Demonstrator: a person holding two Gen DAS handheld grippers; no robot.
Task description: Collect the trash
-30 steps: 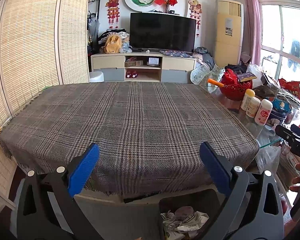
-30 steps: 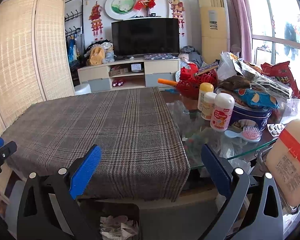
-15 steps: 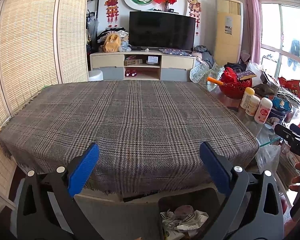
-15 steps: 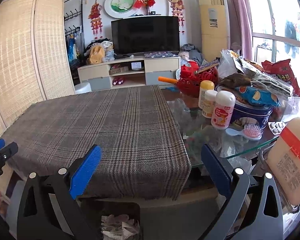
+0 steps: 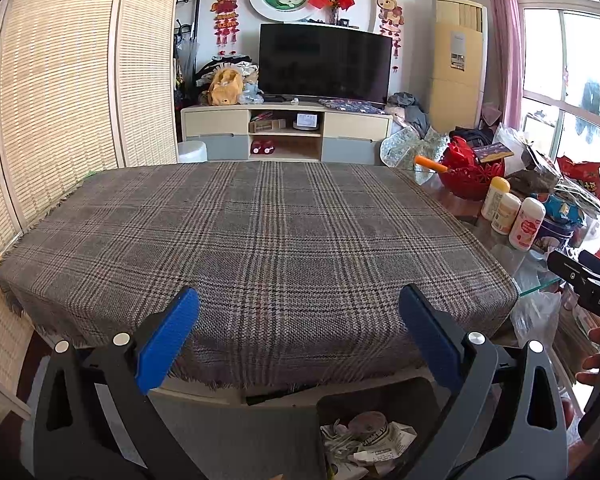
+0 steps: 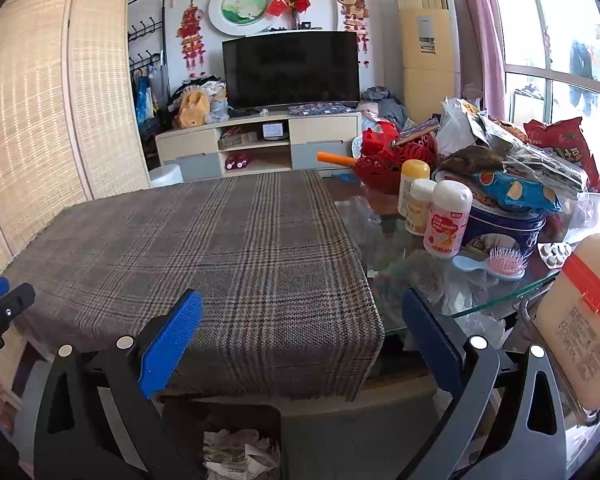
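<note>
Both tools, left tool (image 5: 298, 340) and right tool (image 6: 300, 340), hang spread and empty by the counter's near edge, crumpled paper trash (image 6: 240, 454) already in the bin (image 6: 266, 414) below, so next comes hunting for leftovers.

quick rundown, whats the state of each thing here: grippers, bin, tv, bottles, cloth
left gripper: jaws wide open, holding nothing
right gripper: jaws wide open, holding nothing
trash bin: open top, crumpled paper inside
TV: screen dark
three bottles: upright, caps on
plaid cloth: spread flat, near edge hanging over the table
hairbrush: lying flat on the glass
</note>
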